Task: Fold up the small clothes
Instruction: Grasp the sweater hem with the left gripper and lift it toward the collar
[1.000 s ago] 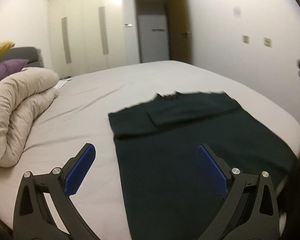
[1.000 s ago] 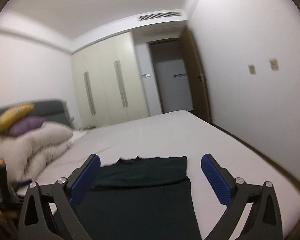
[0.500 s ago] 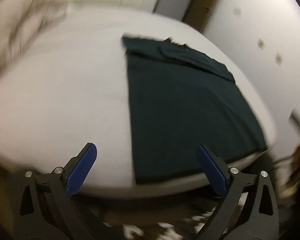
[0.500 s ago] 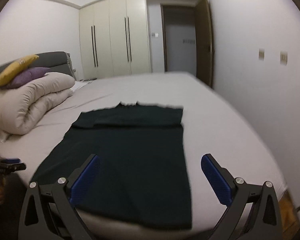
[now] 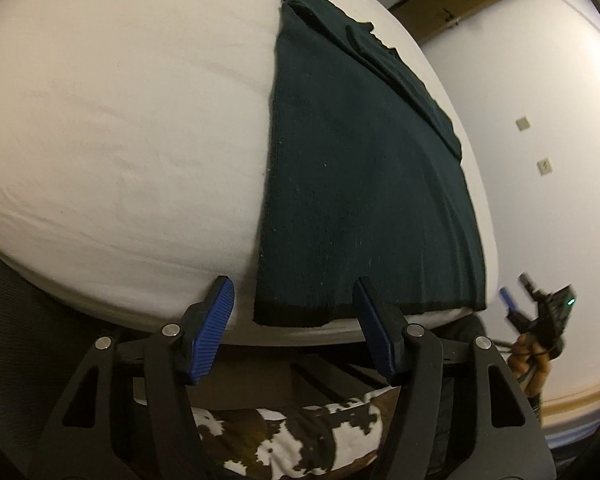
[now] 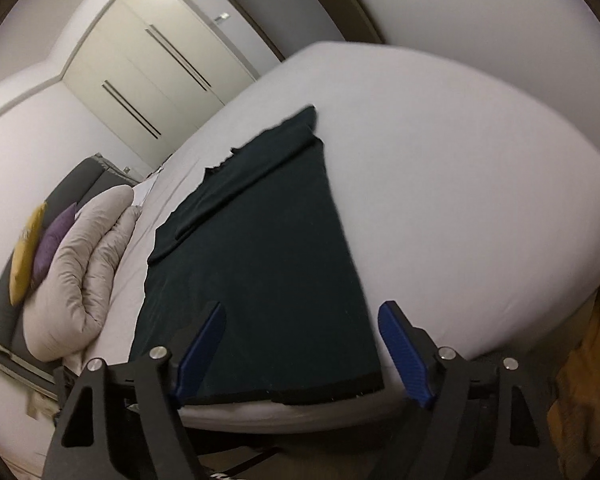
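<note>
A dark green knit top (image 5: 360,184) lies flat on the white bed (image 5: 120,140), its sleeves folded across the far end and its hem at the near edge. It also shows in the right wrist view (image 6: 268,264). My left gripper (image 5: 292,320) is open and empty, just in front of the hem's left corner. My right gripper (image 6: 300,352) is open and empty, its jaws standing either side of the hem's right corner. The right gripper also shows small at the right edge of the left wrist view (image 5: 536,304).
A rolled beige duvet (image 6: 88,280) with purple and yellow cushions lies at the head of the bed. A cowhide rug (image 5: 292,440) is on the floor below the bed edge. Wardrobe doors (image 6: 152,72) and a doorway stand beyond. An orange cloth (image 6: 588,380) is at right.
Both grippers have dropped to the near bed edge and tilted down toward the hem corners. The top has not moved. Both stay open.
</note>
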A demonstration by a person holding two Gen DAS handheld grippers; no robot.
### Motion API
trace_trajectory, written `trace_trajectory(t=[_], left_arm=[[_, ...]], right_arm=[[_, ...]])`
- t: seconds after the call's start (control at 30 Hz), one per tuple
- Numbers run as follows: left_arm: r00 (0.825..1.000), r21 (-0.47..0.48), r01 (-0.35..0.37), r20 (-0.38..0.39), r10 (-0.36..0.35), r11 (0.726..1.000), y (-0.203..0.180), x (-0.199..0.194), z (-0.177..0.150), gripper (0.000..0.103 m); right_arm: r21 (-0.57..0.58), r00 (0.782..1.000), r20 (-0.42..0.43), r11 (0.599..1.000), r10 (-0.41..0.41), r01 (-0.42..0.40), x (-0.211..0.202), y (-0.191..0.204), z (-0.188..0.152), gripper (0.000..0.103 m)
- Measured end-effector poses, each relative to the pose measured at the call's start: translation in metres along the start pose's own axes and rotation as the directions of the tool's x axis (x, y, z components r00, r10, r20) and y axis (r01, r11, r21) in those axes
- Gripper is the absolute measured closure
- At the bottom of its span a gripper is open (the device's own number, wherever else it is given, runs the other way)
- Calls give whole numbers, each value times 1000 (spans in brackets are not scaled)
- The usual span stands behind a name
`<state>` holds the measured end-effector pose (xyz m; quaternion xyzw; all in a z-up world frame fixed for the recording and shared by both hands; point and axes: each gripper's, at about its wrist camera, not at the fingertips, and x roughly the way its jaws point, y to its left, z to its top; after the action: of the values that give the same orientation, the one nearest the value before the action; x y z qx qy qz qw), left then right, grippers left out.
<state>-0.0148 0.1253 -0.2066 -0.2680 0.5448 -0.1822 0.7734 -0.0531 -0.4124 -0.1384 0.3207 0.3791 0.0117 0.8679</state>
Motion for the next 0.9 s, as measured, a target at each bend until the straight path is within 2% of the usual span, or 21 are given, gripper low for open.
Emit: trace_trajectory(t=[0.07,0.1,0.4,0.63,0.73,0.9], left_arm=[[1000,-28,23,-1,-23,999,4,2,7,59],[1000,-36,31,-4,-31,999,6,4,8,71],[997,-62,68,-27,-70,996,7,14,19,73],[990,-129,130,-34,-135,983,16,14,18,89],[987,-151,150,-30,-156,977,20,13,17,90],[983,-211,177,-17,-185,961,32,12,16,90]], right_arm=[[25,1000,-20,1000,8,-7,2,-6,-1,24],[38,999,-32,999,13,-12,4,-10,-1,24],[154,993,-112,988,40,-23,4,-42,7,25],[189,979,-200,982,40,-2,18,-54,5,25],[200,967,-250,980,48,4,27,-56,3,25],[215,963,-262,977,68,-10,32,-59,1,25]])
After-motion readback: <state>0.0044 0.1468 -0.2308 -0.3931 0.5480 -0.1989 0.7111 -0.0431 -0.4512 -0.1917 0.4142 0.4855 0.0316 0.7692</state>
